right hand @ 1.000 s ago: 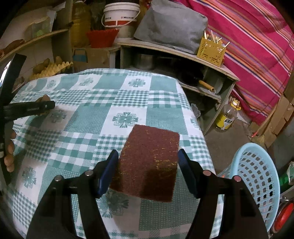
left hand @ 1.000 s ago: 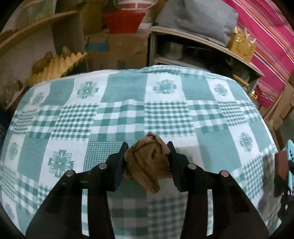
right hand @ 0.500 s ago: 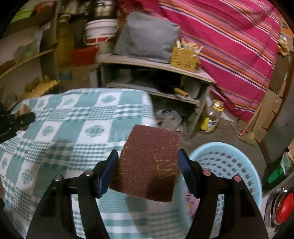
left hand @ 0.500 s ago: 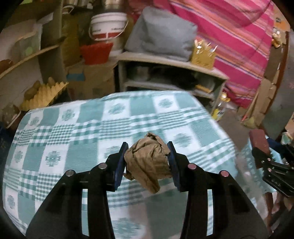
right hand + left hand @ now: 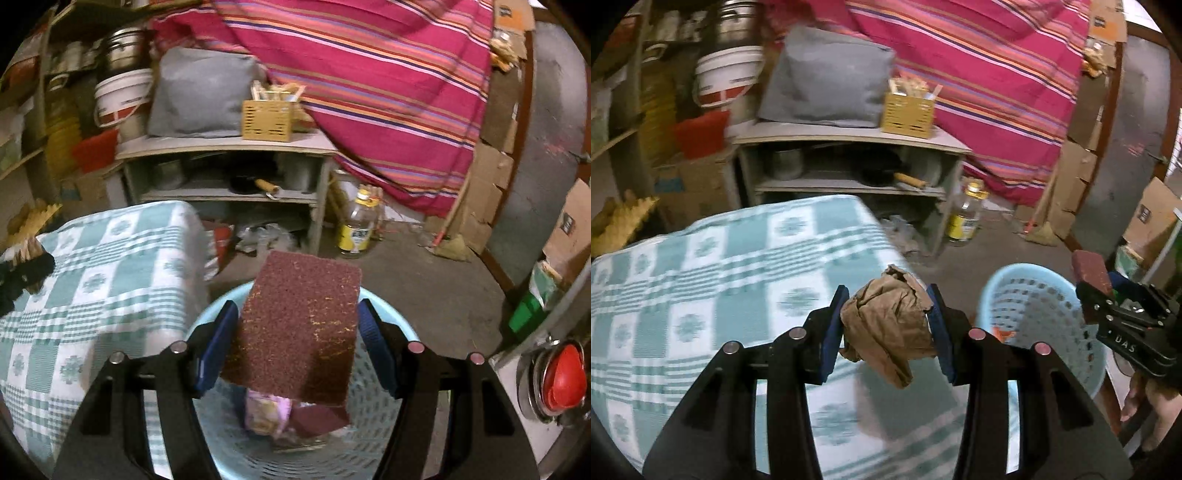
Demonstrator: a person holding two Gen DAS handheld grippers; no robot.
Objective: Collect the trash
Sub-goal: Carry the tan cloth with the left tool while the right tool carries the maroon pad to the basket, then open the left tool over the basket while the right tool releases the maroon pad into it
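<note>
Left gripper (image 5: pixel 888 328): fingers pinch a crumpled brown paper wad (image 5: pixel 886 325) from both sides; a loose flap hangs below the pads; held above the right edge of the surface (image 5: pixel 701 295)
Right gripper (image 5: pixel 299 349): fingers clamp a dark red scouring pad (image 5: pixel 301 328) by its two long edges; pad tilted, its far end raised; yellowish flecks on its face
Right gripper, seen from the left wrist view: at the far right, black body, the pad's end sticking up past the fingers; a bare hand (image 5: pixel 1148 402) under it
Basket (image 5: pixel 373 435): light blue, perforated plastic, on the floor just beside the surface; directly beneath the scouring pad in the right wrist view; ahead and to the right of the paper wad in the left wrist view
Basket contents: a pink wrapper (image 5: pixel 264 410) and another dark red piece (image 5: pixel 317 417), partly hidden by the pad
Surface: covered in a green and white checked cloth; blurred in the left wrist view
Background: grey shelf unit (image 5: pixel 846 158) with a grey cushion (image 5: pixel 827 77) and a yellow slotted box (image 5: pixel 908 110) on top; striped pink cloth (image 5: pixel 990 74) hanging behind; a clear bottle with a yellow label (image 5: pixel 964 214) on the floor
</note>
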